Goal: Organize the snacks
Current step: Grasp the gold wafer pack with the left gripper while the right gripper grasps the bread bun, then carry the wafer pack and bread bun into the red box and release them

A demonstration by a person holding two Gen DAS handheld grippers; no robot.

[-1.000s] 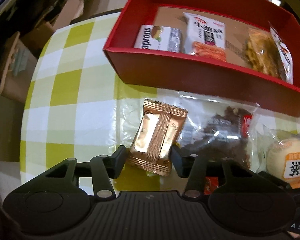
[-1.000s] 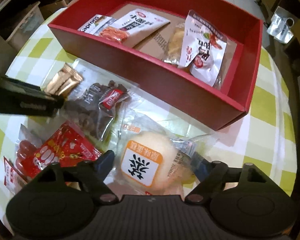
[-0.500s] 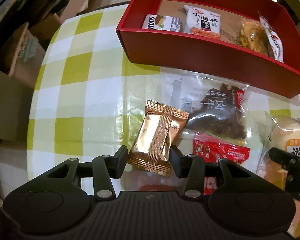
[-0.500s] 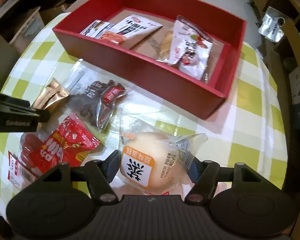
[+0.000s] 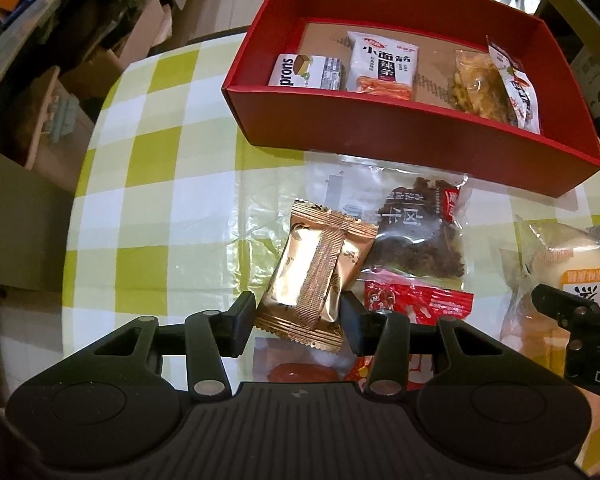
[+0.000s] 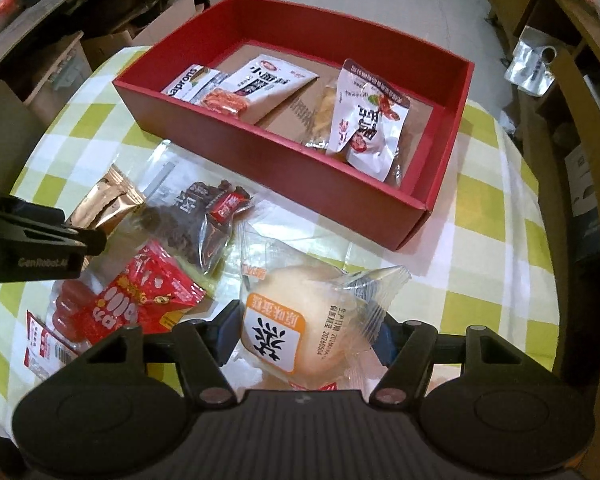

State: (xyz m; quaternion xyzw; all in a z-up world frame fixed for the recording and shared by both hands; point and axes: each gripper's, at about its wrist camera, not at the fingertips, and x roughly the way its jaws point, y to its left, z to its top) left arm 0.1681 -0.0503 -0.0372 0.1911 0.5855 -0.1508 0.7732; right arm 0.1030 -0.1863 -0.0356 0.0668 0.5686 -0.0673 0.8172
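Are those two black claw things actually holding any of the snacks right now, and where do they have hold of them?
Yes, both. The left gripper pinches the gold wrapper by its lower end. The right gripper, closing, squeezes the bagged bun across its sides.

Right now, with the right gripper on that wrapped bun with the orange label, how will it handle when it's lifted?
The wrapped bun looks puffy, so probably light and squashable. Its glossy film may slip or crinkle as the right gripper closes on it. The loose crimped end will likely flop.
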